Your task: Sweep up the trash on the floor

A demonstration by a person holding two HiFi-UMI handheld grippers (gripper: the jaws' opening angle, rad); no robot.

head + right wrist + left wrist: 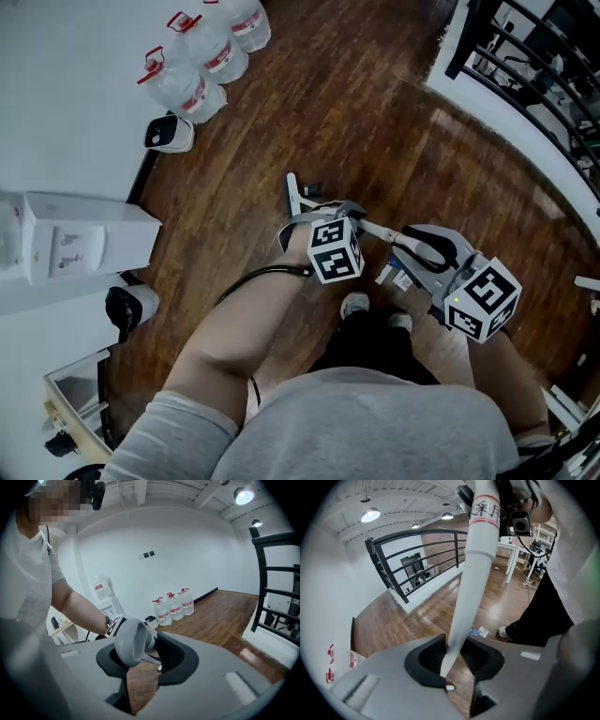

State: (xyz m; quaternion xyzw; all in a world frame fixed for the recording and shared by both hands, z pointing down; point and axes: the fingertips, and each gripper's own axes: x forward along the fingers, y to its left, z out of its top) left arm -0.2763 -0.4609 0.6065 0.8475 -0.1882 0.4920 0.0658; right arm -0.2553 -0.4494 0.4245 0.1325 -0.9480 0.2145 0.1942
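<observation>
Wood floor (375, 122) under me, dark planks. Three water jugs (202, 56) with red caps in a row against the white wall (187, 550). Just beside them, a small white gadget (169, 133) with a black face. White water dispenser (80, 246) further along the same wall, and a black round object (125, 307) near its base, can't tell what. Black railing (534, 66) on a white curb across the floor. Ceiling lamps (370, 514) lit. White desk (508, 550) far back. Two switches (148, 554) on the wall.
</observation>
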